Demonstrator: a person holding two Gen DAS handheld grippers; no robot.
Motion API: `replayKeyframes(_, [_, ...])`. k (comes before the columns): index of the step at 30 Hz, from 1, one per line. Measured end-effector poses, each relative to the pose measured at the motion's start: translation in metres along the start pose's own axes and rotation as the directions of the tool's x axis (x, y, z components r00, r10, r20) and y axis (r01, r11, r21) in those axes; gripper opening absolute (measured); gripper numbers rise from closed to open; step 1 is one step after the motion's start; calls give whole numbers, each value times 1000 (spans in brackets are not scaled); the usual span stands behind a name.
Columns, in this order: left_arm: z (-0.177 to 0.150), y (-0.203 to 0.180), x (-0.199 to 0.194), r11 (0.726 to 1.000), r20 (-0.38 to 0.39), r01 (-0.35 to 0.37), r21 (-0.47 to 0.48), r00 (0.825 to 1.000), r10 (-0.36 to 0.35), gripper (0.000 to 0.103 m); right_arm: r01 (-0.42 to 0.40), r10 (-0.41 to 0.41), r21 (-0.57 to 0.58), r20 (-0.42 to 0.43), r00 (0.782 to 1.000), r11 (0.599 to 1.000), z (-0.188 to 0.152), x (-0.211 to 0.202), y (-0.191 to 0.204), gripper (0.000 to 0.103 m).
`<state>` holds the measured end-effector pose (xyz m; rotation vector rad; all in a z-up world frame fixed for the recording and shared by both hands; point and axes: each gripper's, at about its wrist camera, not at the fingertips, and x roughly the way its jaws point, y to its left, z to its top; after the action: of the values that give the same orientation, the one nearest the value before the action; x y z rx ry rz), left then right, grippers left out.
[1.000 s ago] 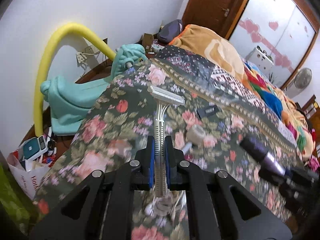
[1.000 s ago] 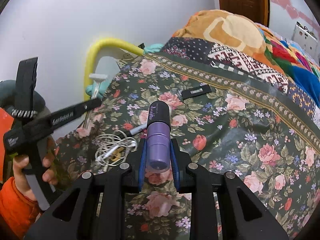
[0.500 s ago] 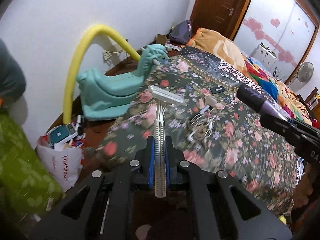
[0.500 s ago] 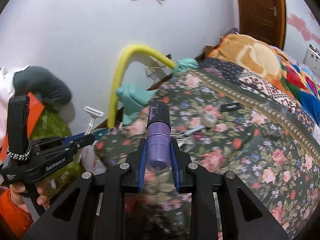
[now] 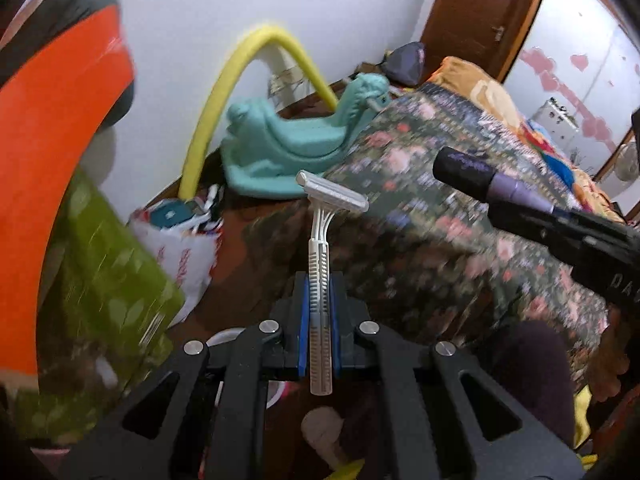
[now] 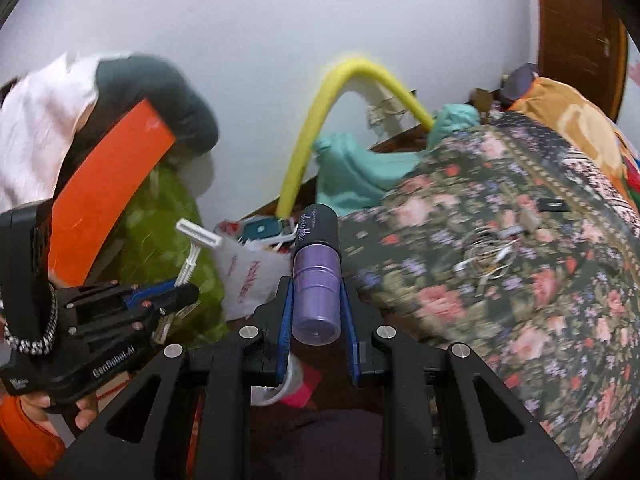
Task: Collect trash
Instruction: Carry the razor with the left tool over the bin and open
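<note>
Left wrist: razor (image 5: 320, 276) clamped in left tongs (image 5: 319, 300), head pointing forward

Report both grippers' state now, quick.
Left gripper: shut on the white plastic disposable razor.
Right gripper: shut on the purple cylindrical tube with black cap.

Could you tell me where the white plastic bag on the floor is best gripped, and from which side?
Grip the bag by its upper rim, coming from above. It stands upright with its mouth open upward and things poking out, so a thin edge is exposed there; its soft sides would just cave in. Both grippers are full now.
</note>
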<state>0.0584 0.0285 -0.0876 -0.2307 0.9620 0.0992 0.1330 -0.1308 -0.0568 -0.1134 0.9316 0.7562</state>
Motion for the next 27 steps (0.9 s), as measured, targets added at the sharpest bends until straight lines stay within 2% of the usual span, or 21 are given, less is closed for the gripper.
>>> replayKeyframes(6, [-42,39,10,998,-64,-11,-58,998,7,8,-15,11,-59,-72,997,998,-17,27,39,20])
replayKeyframes(7, [-48,45,12,998,-73,-14,-65,997,9,8,-17,11,-66,-85,996,998,-21,31,46,18])
replayKeyframes(8, [-55,51,16,997,-85,-15,-75,996,9,8,-20,13,-75,-99,995,997,-23,36,50,10])
replayKeyframes(12, [-78,74,30,994,-114,-22,-108,993,9,8,-24,8,-108,-150,989,994,-32,57,71,9])
replayKeyframes(20, [-101,103,54,986,-179,-54,-158,983,25,8,-56,24,-132,-235,972,990,-40,101,102,9])
replayKeyframes(27, [-105,119,78,979,-214,-86,-183,976,46,8,-92,42,-153,-302,952,984,-41,124,118,9])
